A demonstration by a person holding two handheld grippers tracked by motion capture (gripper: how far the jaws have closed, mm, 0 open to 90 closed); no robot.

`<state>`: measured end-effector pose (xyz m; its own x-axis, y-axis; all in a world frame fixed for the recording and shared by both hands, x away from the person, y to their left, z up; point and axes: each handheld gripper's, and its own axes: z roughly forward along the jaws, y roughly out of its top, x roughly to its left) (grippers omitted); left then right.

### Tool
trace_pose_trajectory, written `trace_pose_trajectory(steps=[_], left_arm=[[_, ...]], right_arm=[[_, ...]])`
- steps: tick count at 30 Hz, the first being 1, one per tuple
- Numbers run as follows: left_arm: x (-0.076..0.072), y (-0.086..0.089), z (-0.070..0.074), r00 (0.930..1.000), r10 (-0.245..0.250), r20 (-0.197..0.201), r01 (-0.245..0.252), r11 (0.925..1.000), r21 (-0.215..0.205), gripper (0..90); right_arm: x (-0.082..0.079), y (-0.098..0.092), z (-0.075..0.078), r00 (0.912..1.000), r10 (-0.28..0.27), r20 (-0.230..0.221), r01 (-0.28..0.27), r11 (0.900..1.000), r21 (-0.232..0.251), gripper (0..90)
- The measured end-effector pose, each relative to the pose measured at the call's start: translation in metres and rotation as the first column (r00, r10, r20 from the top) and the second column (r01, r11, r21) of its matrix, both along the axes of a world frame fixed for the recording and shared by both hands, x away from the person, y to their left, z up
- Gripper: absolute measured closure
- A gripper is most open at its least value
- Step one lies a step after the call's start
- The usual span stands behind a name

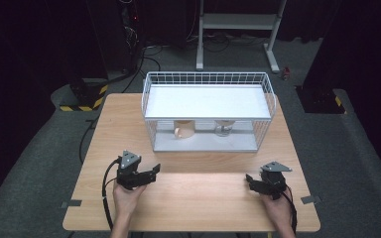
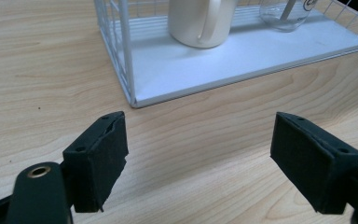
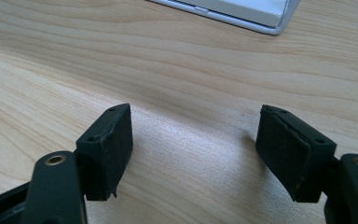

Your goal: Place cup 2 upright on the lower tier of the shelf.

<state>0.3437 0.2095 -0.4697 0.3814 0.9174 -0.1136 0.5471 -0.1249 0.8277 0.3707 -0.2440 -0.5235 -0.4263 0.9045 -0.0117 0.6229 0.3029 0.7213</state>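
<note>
High view puts the cream mug (image 1: 184, 130) on the lower shelf of the white wire rack (image 1: 208, 79), left of a clear glass (image 1: 223, 128), both upright at the far side of the bench (image 1: 198, 198). Left gripper view shows that mug (image 2: 200, 21) standing with its long axis vertical and its handle turned out toward the rack's open front, facing the camera. Left claw (image 1: 149, 173) sits empty, jaws wide apart over bare wood and aimed at the rack; right claw (image 1: 250, 181) is likewise empty and parted, well apart from the rack. Best play, I'd say: slide the left claw in low under the top shelf, square to the mug, pinch the wall or handle and avoid the wires.
</note>
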Motion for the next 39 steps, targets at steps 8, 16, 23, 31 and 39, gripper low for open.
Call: trace_pose_trajectory(steps=[8,16,23,31,39], left_arm=[[-0.003,0.007,-0.007,0.9996,0.026,-0.01,-0.026,0.9996,0.012,18.9],[-0.005,0.012,-0.012,0.9986,0.051,-0.014,-0.051,0.9982,0.031,18.9],[-0.004,0.015,-0.019,0.9966,0.075,-0.033,-0.073,0.9954,0.061,18.9],[-0.001,0.017,-0.028,0.9933,0.097,-0.064,-0.091,0.9919,0.089,18.4],[0.0,0.022,-0.035,0.9882,0.14,-0.061,-0.134,0.9856,0.104,18.5]], right_arm=[[0.0,0.0,0.0,1.0,0.0,0.0,0.0,1.0,0.0,27.2],[0.0,0.0,0.0,1.0,0.0,0.0,0.0,1.0,0.0,27.2],[0.0,0.0,0.0,1.0,0.0,0.0,0.0,1.0,0.0,27.2],[0.0,0.0,0.0,1.0,0.0,0.0,0.0,1.0,0.0,27.2],[0.0,0.0,0.0,1.0,0.0,0.0,0.0,1.0,0.0,27.2]])
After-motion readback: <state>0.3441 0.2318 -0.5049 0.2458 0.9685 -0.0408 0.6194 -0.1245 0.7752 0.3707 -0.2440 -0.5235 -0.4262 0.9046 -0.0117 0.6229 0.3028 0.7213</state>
